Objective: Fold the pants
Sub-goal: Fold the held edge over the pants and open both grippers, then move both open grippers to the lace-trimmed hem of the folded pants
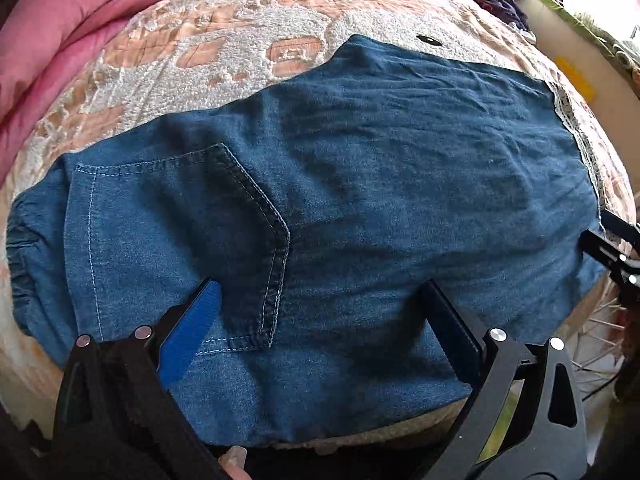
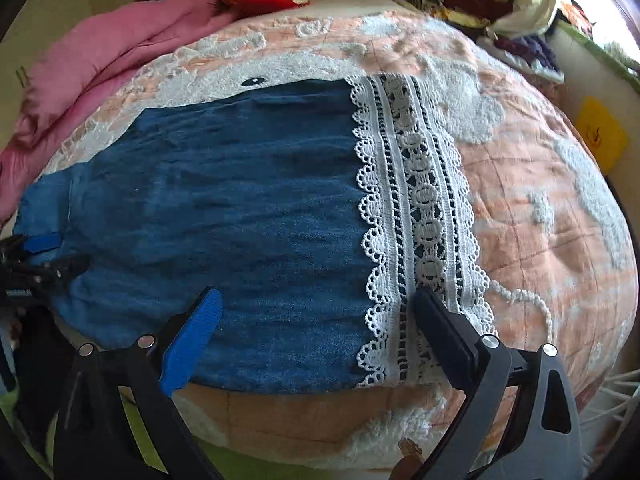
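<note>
You're holding your left gripper (image 1: 320, 292) spread wide over the back pocket (image 1: 180, 240), gripping nothing. Your right gripper (image 2: 316, 300) is gaping too, straddling the lace hem (image 2: 416, 216). The pants (image 1: 360, 184) are lying flat, doubled over, on the peach bedspread (image 2: 520, 208), pink quilt (image 2: 100, 68) bunched behind.

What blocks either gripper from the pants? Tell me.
Nothing visible. The left gripper hangs open over the back pocket; the right gripper hangs open over the lace hem of the denim pants.
</note>
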Available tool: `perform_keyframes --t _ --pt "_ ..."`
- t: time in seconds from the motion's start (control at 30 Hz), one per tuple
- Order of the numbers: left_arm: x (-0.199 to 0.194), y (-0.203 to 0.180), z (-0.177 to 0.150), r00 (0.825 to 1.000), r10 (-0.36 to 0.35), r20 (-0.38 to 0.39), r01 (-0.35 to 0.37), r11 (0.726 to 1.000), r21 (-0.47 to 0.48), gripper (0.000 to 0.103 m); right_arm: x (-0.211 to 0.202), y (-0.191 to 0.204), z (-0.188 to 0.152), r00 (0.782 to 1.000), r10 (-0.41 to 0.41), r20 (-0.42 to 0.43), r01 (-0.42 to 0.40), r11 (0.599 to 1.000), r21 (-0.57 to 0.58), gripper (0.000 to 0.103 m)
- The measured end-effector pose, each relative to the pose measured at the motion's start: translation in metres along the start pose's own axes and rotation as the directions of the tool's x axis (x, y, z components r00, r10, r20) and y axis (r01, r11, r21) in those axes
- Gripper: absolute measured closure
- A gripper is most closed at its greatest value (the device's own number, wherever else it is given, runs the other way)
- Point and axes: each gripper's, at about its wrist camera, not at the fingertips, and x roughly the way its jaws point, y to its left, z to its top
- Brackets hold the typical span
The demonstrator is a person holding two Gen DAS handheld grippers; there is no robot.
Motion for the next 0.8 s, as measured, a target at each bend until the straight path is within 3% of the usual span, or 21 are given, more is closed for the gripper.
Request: perform_keyframes --t 0.1,0.33,0.8 --pt "0.0 0.002 -0.002 1.0 0.002 0.009 -0.002 1.0 0.0 0.01 -0.001 0.003 0.0 1.0 -0.006 0.007 0.006 1.0 0.002 0.005" --pt "-0.009 0.001 -0.001 0.999 -0.012 0.034 0.012 1.0 -0.013 0.01 -0.03 -0.012 0.007 0.993 0.078 0.09 -0.086 0.993 0.087 0.006" --pt "-0.077 -0.006 0.017 0.978 -0.038 0.204 0.039 0.999 0.003 0.01 -0.105 -0.035 0.029 0.967 0.0 0.256 -0.025 0.995 0.092 0.005"
